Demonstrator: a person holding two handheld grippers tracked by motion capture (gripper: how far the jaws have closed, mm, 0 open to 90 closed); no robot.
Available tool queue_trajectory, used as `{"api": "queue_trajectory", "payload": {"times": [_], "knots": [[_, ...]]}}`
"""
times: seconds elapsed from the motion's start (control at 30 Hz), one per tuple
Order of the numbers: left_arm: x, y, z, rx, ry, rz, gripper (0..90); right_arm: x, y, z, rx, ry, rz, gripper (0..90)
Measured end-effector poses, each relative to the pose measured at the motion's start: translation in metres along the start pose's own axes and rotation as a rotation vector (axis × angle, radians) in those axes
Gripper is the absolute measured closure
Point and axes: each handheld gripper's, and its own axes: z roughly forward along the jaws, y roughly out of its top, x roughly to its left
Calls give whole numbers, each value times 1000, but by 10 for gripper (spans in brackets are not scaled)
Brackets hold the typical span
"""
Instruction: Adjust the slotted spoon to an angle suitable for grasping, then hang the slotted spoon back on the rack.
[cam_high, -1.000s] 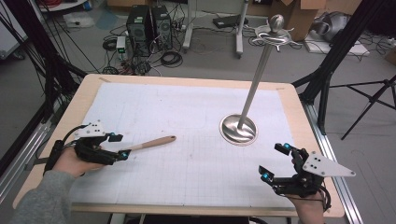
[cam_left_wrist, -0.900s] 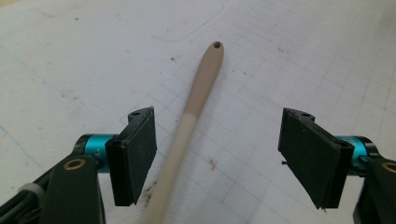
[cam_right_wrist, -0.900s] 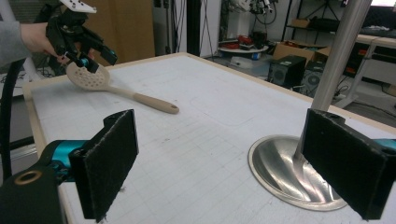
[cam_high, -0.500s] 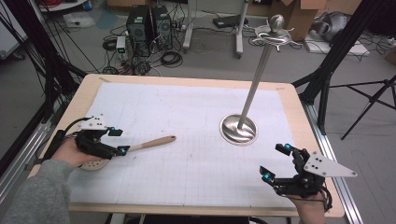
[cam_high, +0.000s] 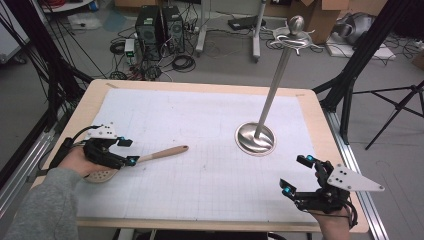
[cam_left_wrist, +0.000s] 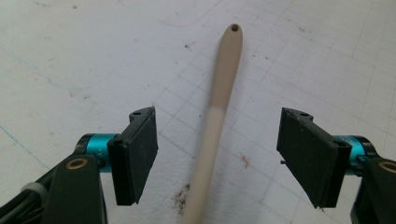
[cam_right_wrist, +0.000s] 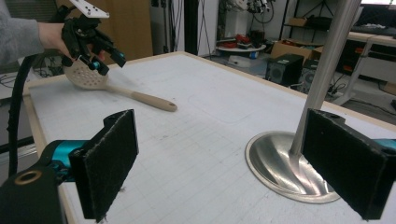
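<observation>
**A:** While you look at the high view, where does your left gripper stand?

**B:** It hangs over the slotted spoon at the left of the desk, jaws wide and set either side of the wooden handle, near where the handle meets the perforated head. Nothing is gripped, so I judge the pick-up has not begun: you've lined up, and closing and lifting are still left. Your right gripper sits near the desk's front right corner, jaws spread, holding nothing, well apart from the spoon. The metal stand rises from its round base between the two, toward the right.

**A:** And the left gripper view?

**B:** It gives you what the high view can't: the handle runs up the middle between the two black pads, clear of both, with bare desk on each side. The small hole at the handle's far tip shows too. The spoon's head is out of frame below.

**A:** The right gripper view?

**B:** It looks across the desk between its own open pads. Far off you see your left gripper above the spoon's pale perforated head, which the hand half hides from above, and the spoon appears to lie flat. The stand's polished base is close on the right.
</observation>
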Motion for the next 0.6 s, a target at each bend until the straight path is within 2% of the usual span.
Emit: {"api": "queue_trajectory", "payload": {"times": [0.27,0.37,0.47,0.6], "knots": [[5,-3,5,21,-14,-5,296,0,-2,0,8,1,-14,101],[6,-5,8,39,-9,2,298,0,-2,-1,9,1,-2,101],[5,-7,10,67,-26,18,308,0,-2,-2,5,-4,-7,101],[6,-8,12,83,-29,14,315,-1,-2,-3,3,-1,-6,101]]}}
